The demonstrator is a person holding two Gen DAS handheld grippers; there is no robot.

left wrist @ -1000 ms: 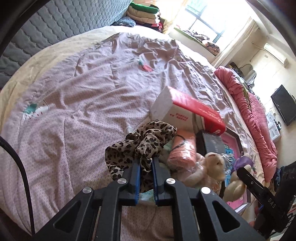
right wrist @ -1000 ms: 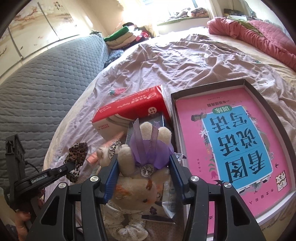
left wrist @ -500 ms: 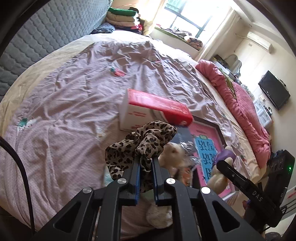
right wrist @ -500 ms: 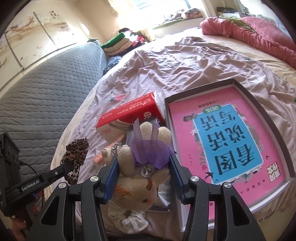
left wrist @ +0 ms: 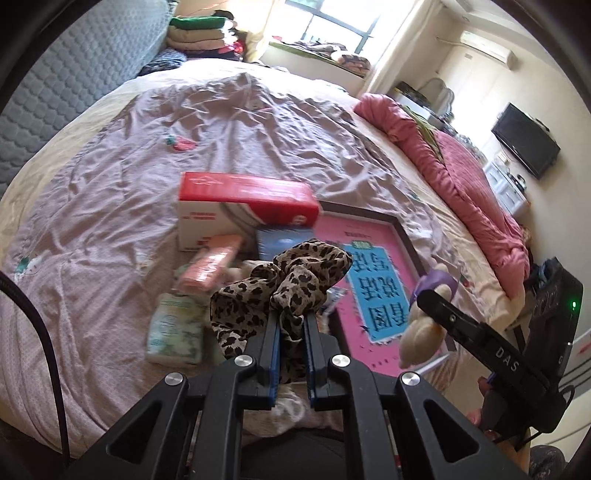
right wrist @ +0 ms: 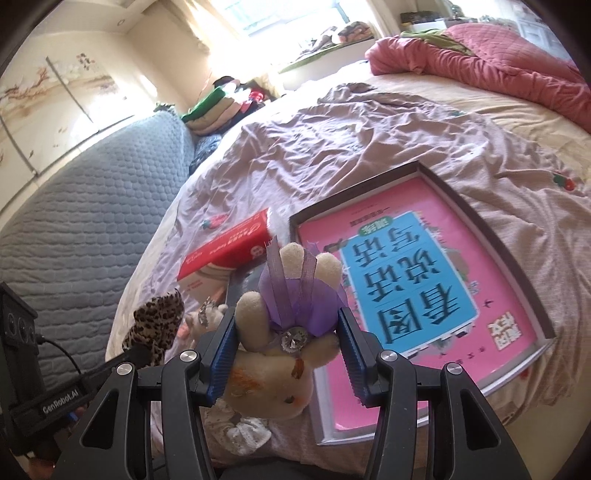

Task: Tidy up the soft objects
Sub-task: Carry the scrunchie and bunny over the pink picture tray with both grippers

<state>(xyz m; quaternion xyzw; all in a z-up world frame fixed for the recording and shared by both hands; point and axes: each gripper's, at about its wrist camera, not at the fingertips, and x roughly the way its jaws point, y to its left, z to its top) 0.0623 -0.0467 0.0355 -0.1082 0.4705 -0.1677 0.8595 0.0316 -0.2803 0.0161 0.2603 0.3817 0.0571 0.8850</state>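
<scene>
My left gripper (left wrist: 291,325) is shut on a leopard-print scrunchie (left wrist: 280,288) and holds it above the near edge of the bed. The scrunchie also shows in the right wrist view (right wrist: 155,325). My right gripper (right wrist: 288,328) is shut on a beige plush bunny with a purple bow (right wrist: 291,314), held over the near edge beside a dark tray (right wrist: 517,254) with a pink book (right wrist: 413,280). The bunny also shows in the left wrist view (left wrist: 421,328).
On the lilac bedsheet (left wrist: 147,147) lie a red-and-white tissue box (left wrist: 243,206), a pink packet (left wrist: 214,262), a pale green wipes pack (left wrist: 173,328) and a small doll (right wrist: 210,314). A pink quilt (left wrist: 461,177) lies at the right; folded clothes (left wrist: 199,33) at the far end.
Both grippers have risen and pulled back from the pile with their loads, so the box, tray and packets now lie lower and farther off. Neither grip has changed.
</scene>
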